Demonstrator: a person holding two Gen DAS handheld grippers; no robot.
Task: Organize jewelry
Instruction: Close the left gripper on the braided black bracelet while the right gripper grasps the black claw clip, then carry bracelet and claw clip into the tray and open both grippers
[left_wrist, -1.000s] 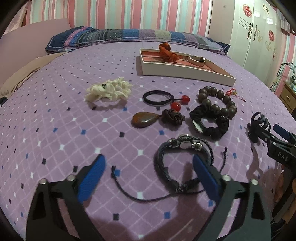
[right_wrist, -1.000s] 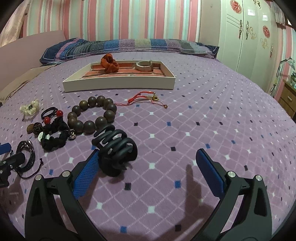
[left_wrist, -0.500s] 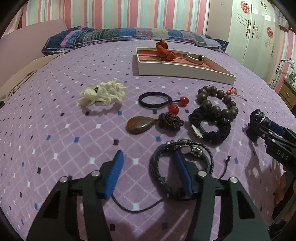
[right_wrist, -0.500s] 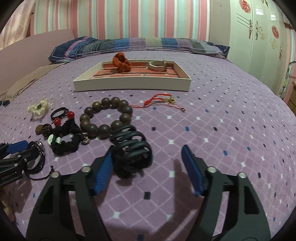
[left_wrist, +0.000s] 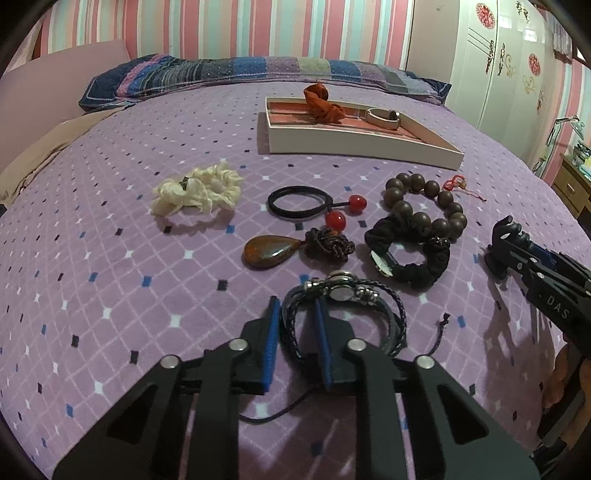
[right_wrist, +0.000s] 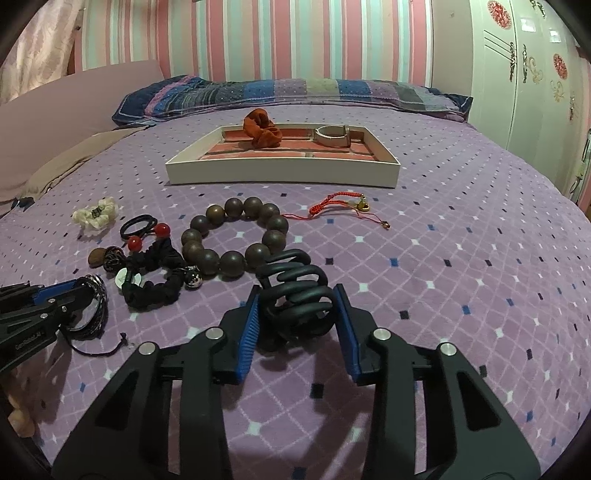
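Two sets of tongs are closing at once. In the left wrist view, the left tongs (left_wrist: 294, 314) narrow around one side of the braided bracelet (left_wrist: 345, 317), cords between the pads; it looks light, limp and likely to sag, so pinching the cord bundle suits it. In the right wrist view, the right tongs (right_wrist: 297, 314) close around the black claw clip (right_wrist: 295, 295), stiff, smooth plastic, best squeezed across its sides. Both lie on the soft purple bed (right_wrist: 461, 277), the tray (right_wrist: 280, 173) beyond, striped wallpaper behind.
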